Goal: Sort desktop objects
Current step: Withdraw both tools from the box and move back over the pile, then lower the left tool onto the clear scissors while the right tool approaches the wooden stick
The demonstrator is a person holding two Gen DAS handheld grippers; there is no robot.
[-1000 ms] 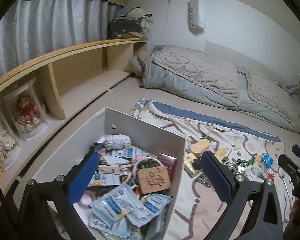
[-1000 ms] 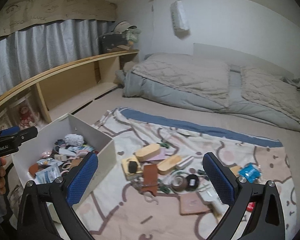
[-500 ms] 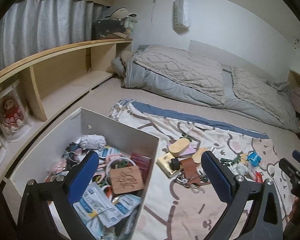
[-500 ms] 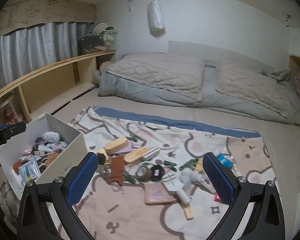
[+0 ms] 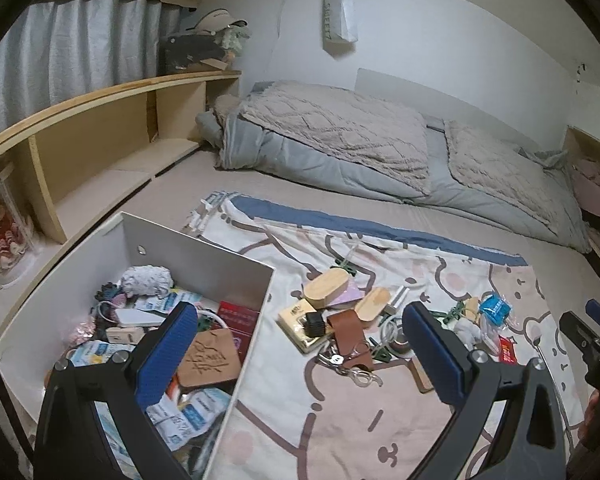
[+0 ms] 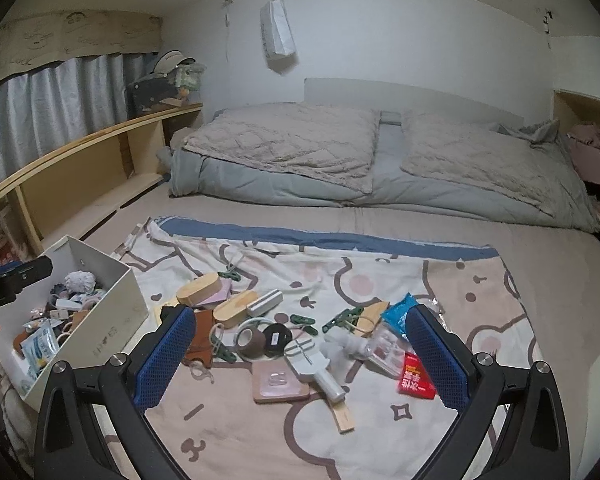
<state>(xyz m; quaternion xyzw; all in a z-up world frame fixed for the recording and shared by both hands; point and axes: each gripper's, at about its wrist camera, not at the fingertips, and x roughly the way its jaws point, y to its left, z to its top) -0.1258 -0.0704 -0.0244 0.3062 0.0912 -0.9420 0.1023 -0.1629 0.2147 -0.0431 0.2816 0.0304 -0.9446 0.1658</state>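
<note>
Blue pads: both grippers carry blue ribbed pads on black fingers.
Left gripper [image 5: 300, 354]: fingers spread wide, nothing between them; it hangs over the right wall of the box, one pad above the box contents, the other above the pile.
Right gripper [image 6: 302, 356]: fingers spread wide, nothing held; it hangs above the pile on the cloth.
Box [image 6: 118, 300]: white, open-topped, at 9 o'clock of the pile, standing on the cloth's left edge; it holds packets, a brown tag, a white fluffy item and other small things.
Cloth [image 6: 420, 280]: cream with a cartoon print and a blue band on its far edge, spread flat on the bed.
Pile: loose items lie at the cloth's centre, well clear of the quilt.
Wooden cases [image 6: 198, 288]: two oval pieces at 11 o'clock of the pile, side by side.
Tape rolls [image 6: 250, 342]: one brown, one black, touching, at the pile's centre.
Red packet [image 6: 416, 376]: at 4 o'clock of the pile, under the right pad in the right wrist view.
Blue packet [image 6: 400, 314]: at 2 o'clock of the pile.
Pink pad [image 6: 280, 382]: flat, at 6 o'clock of the pile.
Quilt [image 6: 300, 152]: grey and beige, folded, at 12 o'clock against the wall.
</note>
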